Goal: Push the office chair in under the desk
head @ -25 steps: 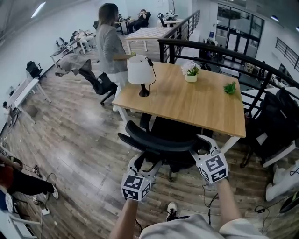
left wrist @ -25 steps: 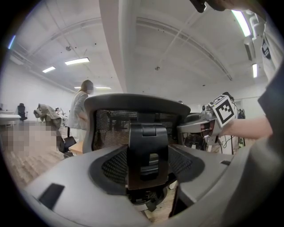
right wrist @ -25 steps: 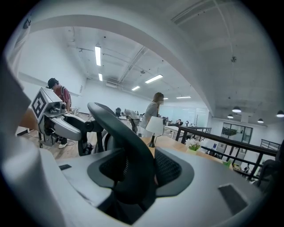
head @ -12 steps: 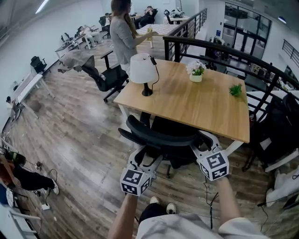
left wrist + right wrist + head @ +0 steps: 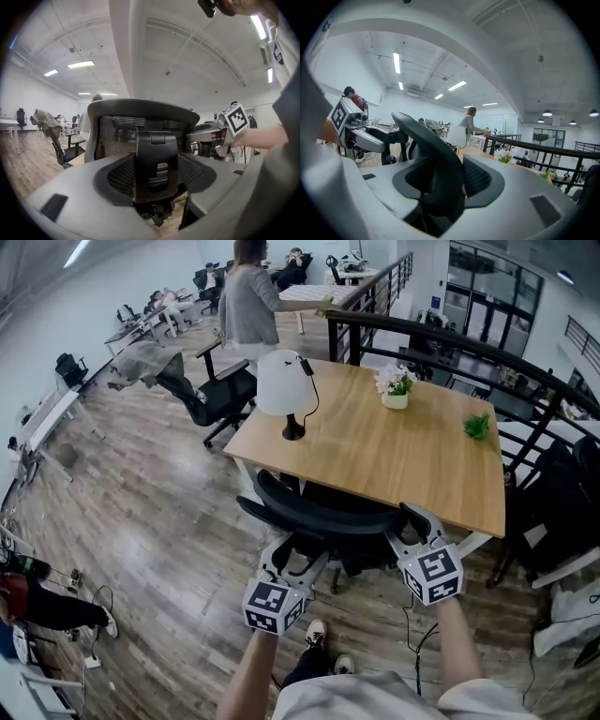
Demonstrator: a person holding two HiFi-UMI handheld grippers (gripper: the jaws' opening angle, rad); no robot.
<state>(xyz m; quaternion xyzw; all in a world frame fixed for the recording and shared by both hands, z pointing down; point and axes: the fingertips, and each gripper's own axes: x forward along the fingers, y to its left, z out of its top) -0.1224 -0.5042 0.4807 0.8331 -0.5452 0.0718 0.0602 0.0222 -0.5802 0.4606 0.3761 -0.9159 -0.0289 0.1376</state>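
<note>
The black mesh office chair (image 5: 323, 514) stands with its seat partly under the wooden desk (image 5: 394, 451), backrest toward me. My left gripper (image 5: 292, 557) is at the lower left of the backrest. In the left gripper view its jaws (image 5: 157, 173) are shut on the chair's (image 5: 140, 112) black centre bracket. My right gripper (image 5: 410, 521) is at the backrest's right edge. The right gripper view shows that gripper (image 5: 447, 180) shut on the curved rim of the chair (image 5: 422, 136).
On the desk stand a white lamp (image 5: 281, 381), a flower pot (image 5: 395, 382) and a small green plant (image 5: 477, 426). A black railing (image 5: 450, 343) runs behind it. Another chair (image 5: 202, 395) and a standing person (image 5: 248, 301) are at the back left. Cables (image 5: 422, 634) lie on the floor.
Both grippers and the chair have moved forward toward the desk, the seat going further under it. The person at the back has walked away from the desk's corner.
</note>
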